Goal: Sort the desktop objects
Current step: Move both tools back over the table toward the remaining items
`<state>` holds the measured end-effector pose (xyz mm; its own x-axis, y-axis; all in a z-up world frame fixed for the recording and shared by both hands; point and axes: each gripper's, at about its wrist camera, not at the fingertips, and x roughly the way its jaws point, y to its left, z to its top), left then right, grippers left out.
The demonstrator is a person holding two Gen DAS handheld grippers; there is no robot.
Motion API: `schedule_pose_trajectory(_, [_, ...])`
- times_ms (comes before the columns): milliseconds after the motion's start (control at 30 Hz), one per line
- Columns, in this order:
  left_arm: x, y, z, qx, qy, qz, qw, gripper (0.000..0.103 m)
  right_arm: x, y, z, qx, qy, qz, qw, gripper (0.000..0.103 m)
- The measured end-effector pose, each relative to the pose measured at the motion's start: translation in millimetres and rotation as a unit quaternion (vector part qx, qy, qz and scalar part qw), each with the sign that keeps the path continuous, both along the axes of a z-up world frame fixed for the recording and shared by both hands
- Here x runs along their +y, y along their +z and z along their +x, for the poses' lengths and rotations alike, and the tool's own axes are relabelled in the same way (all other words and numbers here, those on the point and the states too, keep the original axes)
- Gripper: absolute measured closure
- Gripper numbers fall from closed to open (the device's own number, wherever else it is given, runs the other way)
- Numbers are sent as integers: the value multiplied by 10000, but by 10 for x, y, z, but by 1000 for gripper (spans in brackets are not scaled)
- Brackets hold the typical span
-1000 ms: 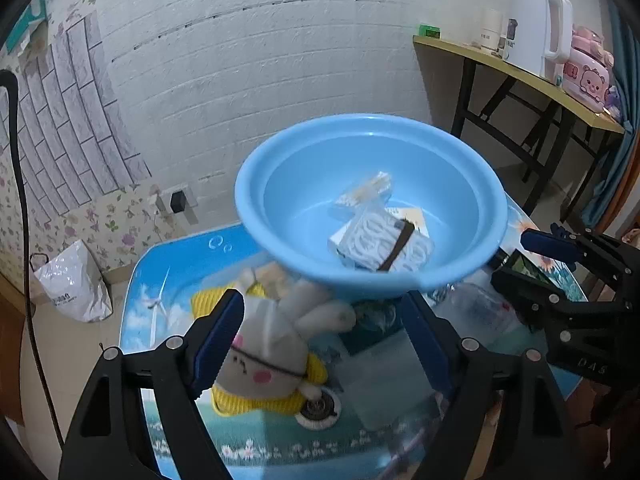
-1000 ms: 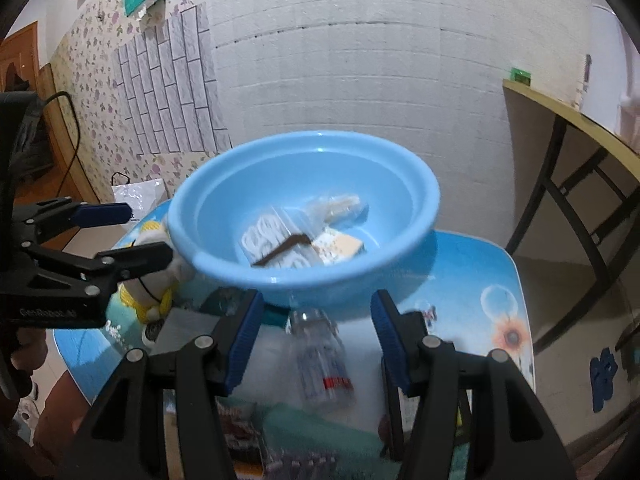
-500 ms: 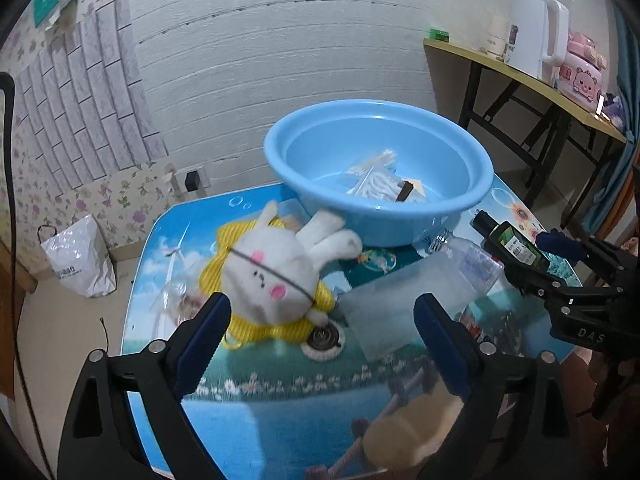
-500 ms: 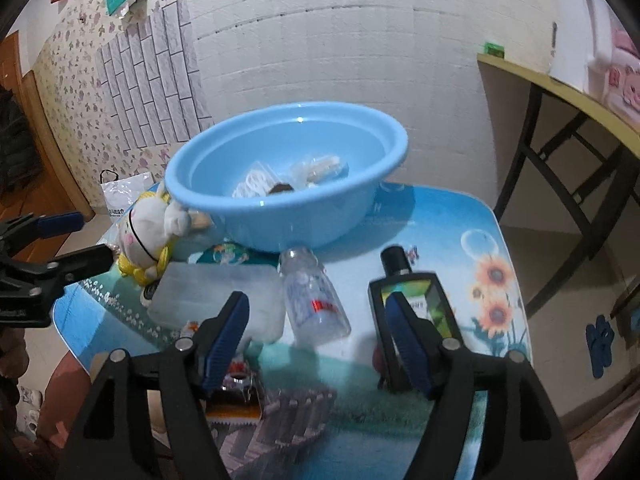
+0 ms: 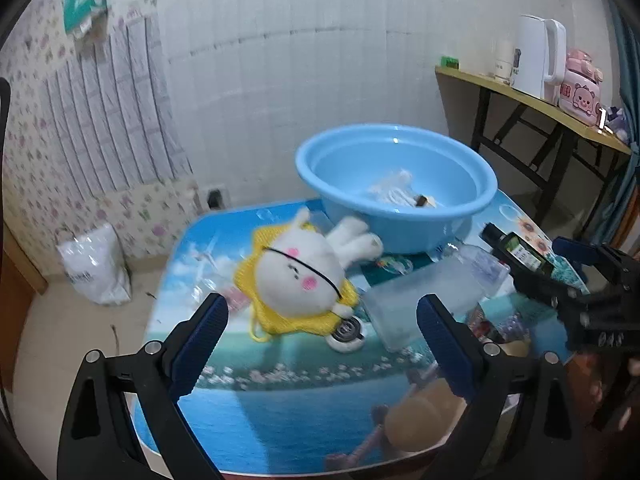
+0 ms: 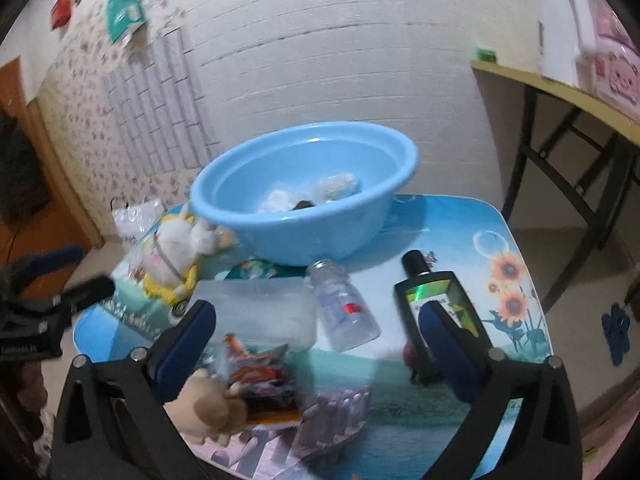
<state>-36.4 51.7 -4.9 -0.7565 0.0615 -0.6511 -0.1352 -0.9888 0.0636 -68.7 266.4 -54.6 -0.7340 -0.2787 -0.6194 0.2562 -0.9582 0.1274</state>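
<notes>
Both grippers' fingers empty, L (image 5: 322, 322) spread wide, R (image 6: 316, 326) opening; blue basin (image 6: 280, 224) sits well beyond them.

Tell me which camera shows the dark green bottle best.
The right wrist view: the dark green bottle lies there whole, black cap to base, only its lower end behind a gripper finger. In the left wrist view it sits small at the right edge, partly hidden.

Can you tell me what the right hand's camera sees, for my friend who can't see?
A blue basin sits on a table, with a bottle, a bunny and a box before it. The right gripper is opening, holding nothing.
</notes>
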Motion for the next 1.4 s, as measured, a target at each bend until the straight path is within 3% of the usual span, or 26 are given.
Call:
schedule_pose_trajectory(67, [4, 21, 21, 59, 14, -37, 10000, 0, -80, 21, 83, 214, 137, 189, 9995, 0])
schedule_pose_trajectory(167, [2, 17, 29, -2, -3, 62, 10000, 0, -165, 27, 122, 200, 192, 427, 9987, 0])
schedule_pose_trajectory(700, [-58, -33, 95, -129, -6, 230, 9997, 0, -82, 88, 168, 73, -377, 385, 9985, 0])
schedule_pose_trajectory(1000, [-60, -83, 93, -178, -28, 215, 9996, 0, -72, 49, 154, -28, -375, 330, 9987, 0])
schedule_pose_trajectory(1400, [-341, -235, 12, -361, 290, 413, 9981, 0, -40, -67, 118, -198, -400, 371, 9983, 0])
